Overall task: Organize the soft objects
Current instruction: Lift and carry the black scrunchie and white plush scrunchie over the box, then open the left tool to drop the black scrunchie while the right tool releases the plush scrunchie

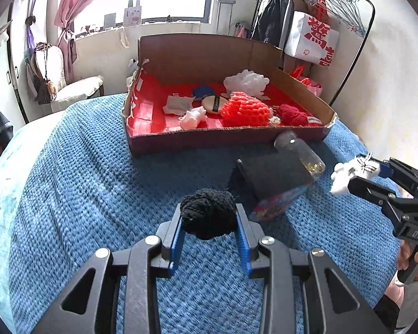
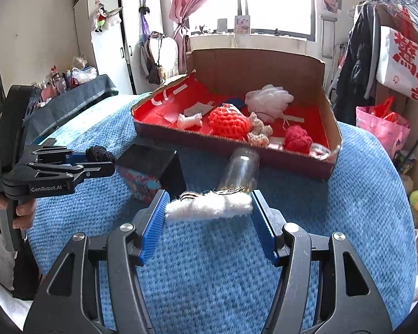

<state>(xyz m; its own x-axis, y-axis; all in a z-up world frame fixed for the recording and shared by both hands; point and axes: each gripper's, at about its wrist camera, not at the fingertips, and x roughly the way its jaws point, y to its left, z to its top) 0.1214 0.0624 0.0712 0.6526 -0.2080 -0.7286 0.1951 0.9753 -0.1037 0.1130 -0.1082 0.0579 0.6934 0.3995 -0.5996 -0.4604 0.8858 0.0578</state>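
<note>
My left gripper (image 1: 209,220) is shut on a black fuzzy ball (image 1: 207,213) and holds it above the blue knitted blanket (image 1: 97,181). My right gripper (image 2: 209,208) is shut on a white fluffy piece (image 2: 209,206) with a striped bit on top; it also shows in the left wrist view (image 1: 348,174). Ahead lies a cardboard tray with a red lining (image 1: 145,111) that holds a red crocheted piece (image 1: 245,110), a white mesh puff (image 1: 246,82), a dark red yarn piece (image 1: 292,115) and small white cloths (image 1: 192,118).
A black box with a colourful side (image 1: 273,178) and a clear glass bottle on its side (image 1: 301,150) lie on the blanket in front of the tray. A clothes rack (image 1: 334,14) stands at the right, a pink bag (image 2: 381,128) beside the bed.
</note>
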